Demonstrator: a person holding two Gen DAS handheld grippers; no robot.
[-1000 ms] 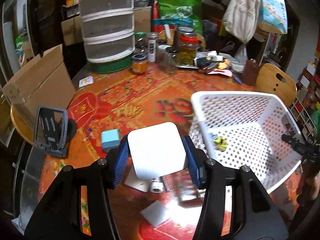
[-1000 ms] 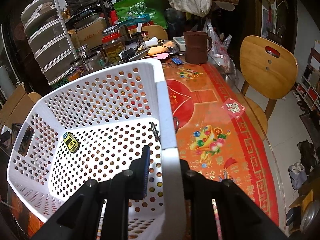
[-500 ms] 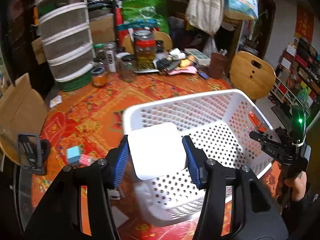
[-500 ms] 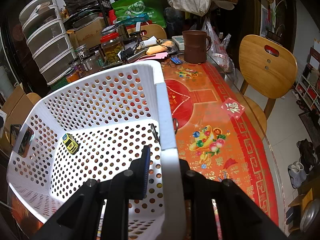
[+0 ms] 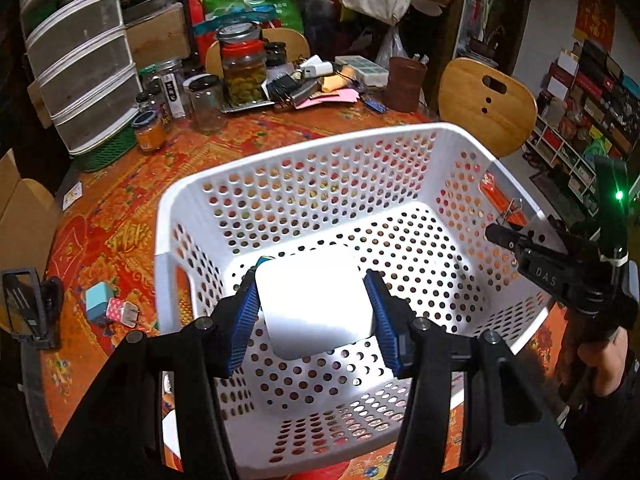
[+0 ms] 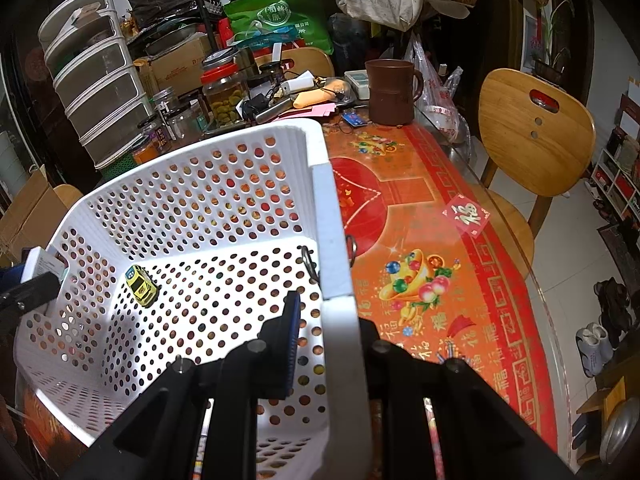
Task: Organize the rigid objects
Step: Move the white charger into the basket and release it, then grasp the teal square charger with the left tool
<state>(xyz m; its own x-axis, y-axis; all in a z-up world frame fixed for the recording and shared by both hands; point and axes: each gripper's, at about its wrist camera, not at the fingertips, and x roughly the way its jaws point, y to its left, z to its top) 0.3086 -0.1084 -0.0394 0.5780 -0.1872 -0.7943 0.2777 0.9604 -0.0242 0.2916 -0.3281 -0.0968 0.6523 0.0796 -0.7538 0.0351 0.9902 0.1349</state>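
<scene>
Left wrist view: the left gripper (image 5: 314,312), pinching a flat white rounded-square plastic block (image 5: 314,306) between its blue pads, has swung from over the red patterned tablecloth (image 5: 120,216) to above the floor of the white perforated plastic basket (image 5: 280,160); the block hangs unreleased, so the drop looks next. Right wrist view: the right gripper (image 6: 334,320) remains pressed together on the basket's near wall, steadying it, unmoved; a small yellow toy car (image 6: 141,284) already lies inside.
</scene>
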